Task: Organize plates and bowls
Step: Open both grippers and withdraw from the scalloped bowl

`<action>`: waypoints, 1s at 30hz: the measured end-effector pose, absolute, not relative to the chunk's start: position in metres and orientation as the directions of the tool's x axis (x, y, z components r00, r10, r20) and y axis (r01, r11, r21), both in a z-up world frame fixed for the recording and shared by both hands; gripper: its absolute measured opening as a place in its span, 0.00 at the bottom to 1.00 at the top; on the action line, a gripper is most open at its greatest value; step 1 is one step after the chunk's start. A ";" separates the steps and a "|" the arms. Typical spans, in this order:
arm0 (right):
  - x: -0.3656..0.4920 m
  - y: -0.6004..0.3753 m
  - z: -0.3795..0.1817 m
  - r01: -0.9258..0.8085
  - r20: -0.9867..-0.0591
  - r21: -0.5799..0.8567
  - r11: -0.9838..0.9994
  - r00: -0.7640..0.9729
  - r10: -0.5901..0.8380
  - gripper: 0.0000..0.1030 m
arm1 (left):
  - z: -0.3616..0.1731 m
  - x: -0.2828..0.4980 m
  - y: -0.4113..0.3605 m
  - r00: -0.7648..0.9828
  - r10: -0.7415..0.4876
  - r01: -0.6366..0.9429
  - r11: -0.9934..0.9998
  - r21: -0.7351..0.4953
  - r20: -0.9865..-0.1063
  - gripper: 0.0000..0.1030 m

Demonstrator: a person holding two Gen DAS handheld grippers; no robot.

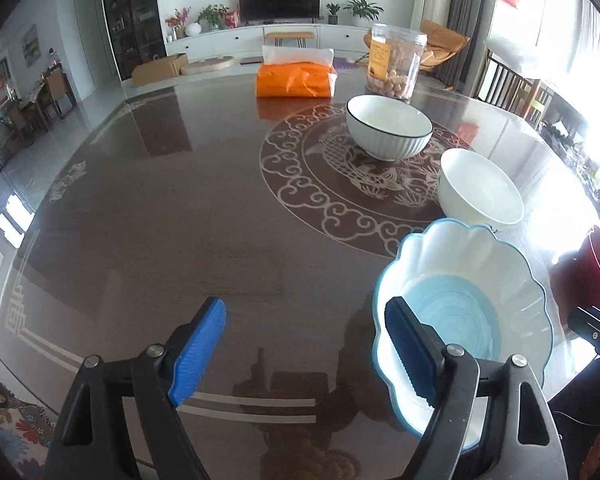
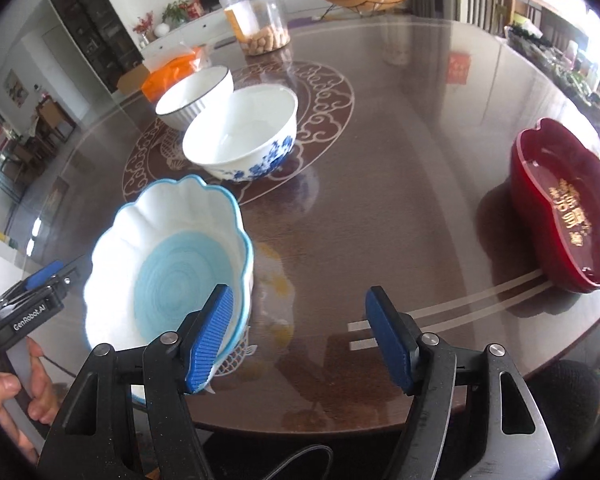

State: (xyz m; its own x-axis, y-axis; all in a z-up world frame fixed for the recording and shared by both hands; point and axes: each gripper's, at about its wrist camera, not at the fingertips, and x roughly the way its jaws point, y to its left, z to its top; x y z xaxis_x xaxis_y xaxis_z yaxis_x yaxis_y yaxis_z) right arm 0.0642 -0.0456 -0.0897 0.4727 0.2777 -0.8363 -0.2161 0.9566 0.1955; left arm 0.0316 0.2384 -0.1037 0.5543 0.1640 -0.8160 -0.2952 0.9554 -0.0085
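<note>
Left wrist view: my left claw gapes wide, holding nothing; its right finger overlaps the near rim of the scalloped blue bowl on the worktop; I can't tell if it touches; ribbed bowl and white bowl sit further back; I judge this the start, approach to the first bowl; the red tray at the right edge is cut off.

Right wrist view: my right claw is also wide open and empty, its left finger over the scalloped bowl's rim; next move calls for straddling that rim and closing; red tray well apart to the right; the ribbed bowl is part hidden behind the white bowl.
</note>
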 end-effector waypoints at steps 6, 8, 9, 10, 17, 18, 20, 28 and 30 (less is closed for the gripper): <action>0.040 -0.049 -0.070 -0.176 -0.779 0.139 0.974 0.588 0.217 0.70 | -0.072 0.014 0.212 0.589 0.213 -0.275 0.960 0.055 -0.780 0.83; 0.035 -0.044 -0.067 -0.181 -0.766 0.124 0.976 0.607 0.210 0.70 | -0.065 0.010 0.203 0.596 0.201 -0.261 0.964 0.049 -0.778 0.83; 0.032 -0.042 -0.066 -0.182 -0.761 0.114 0.977 0.616 0.203 0.70 | -0.063 0.009 0.199 0.597 0.200 -0.257 0.965 0.051 -0.777 0.84; 0.032 -0.039 -0.066 -0.182 -0.757 0.103 0.978 0.623 0.196 0.70 | -0.061 0.008 0.196 0.597 0.200 -0.255 0.966 0.052 -0.777 0.84; 0.025 -0.042 -0.057 -0.150 -0.722 0.084 0.985 0.672 0.164 0.70 | -0.052 0.001 0.176 0.582 0.287 -0.268 0.951 0.154 -0.761 0.84; 0.023 -0.044 -0.054 -0.145 -0.714 0.083 0.986 0.682 0.160 0.70 | -0.051 0.000 0.176 0.586 0.291 -0.267 0.951 0.158 -0.756 0.84; 0.019 -0.045 -0.048 -0.140 -0.700 0.077 0.987 0.697 0.153 0.73 | -0.047 -0.004 0.176 0.594 0.277 -0.262 0.954 0.144 -0.756 0.84; 0.000 -0.045 -0.026 -0.138 -0.632 0.052 0.989 0.762 0.140 0.74 | -0.025 -0.023 0.173 0.651 0.254 -0.263 0.960 0.101 -0.715 0.84; -0.001 -0.040 -0.021 -0.133 -0.634 0.024 0.991 0.764 0.118 0.74 | -0.018 -0.027 0.169 0.672 0.226 -0.248 0.966 0.074 -0.705 0.84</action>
